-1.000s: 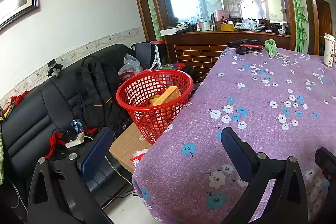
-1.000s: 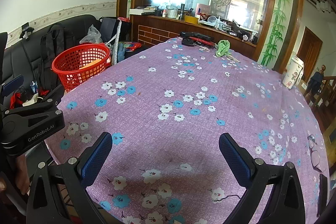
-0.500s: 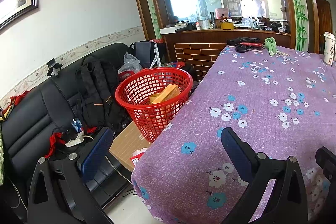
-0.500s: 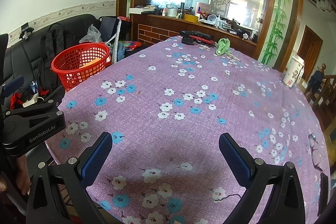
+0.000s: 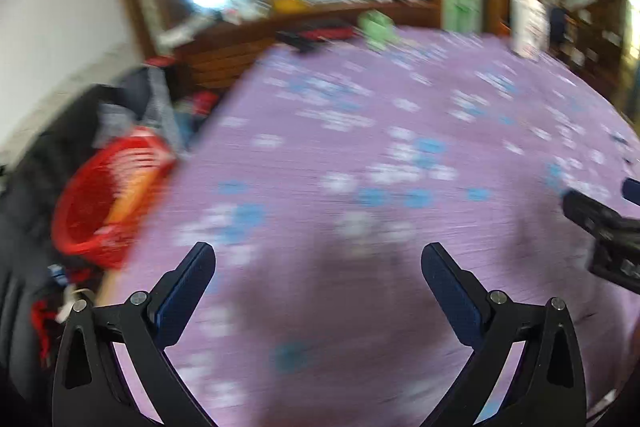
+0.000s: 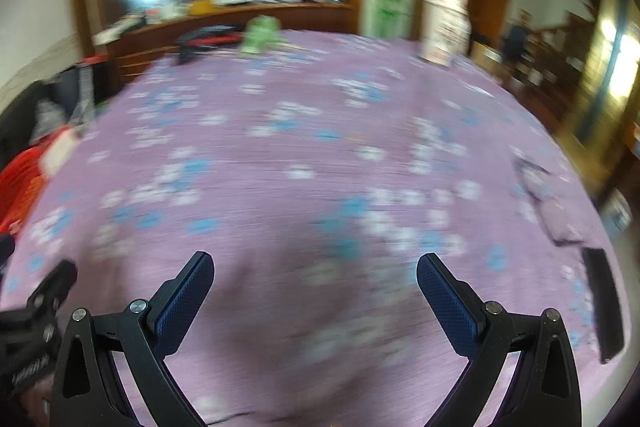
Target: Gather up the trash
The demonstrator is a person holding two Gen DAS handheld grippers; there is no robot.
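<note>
Both grippers spread wide and empty over the purple flowered tablecloth (image 5: 360, 131), left gripper (image 5: 318, 269), right gripper (image 6: 315, 277), red basket (image 5: 104, 195) off the table edge, ahead-left of the left gripper, both views blurred.

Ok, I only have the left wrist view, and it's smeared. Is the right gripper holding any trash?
Observer: No. The right gripper is open, with nothing between its fingers, above the cloth.
Operator: Anything on the table's right side? My view cuts off there.
Observer: A dark flat item lies near the right edge. It is too blurred to identify.
</note>
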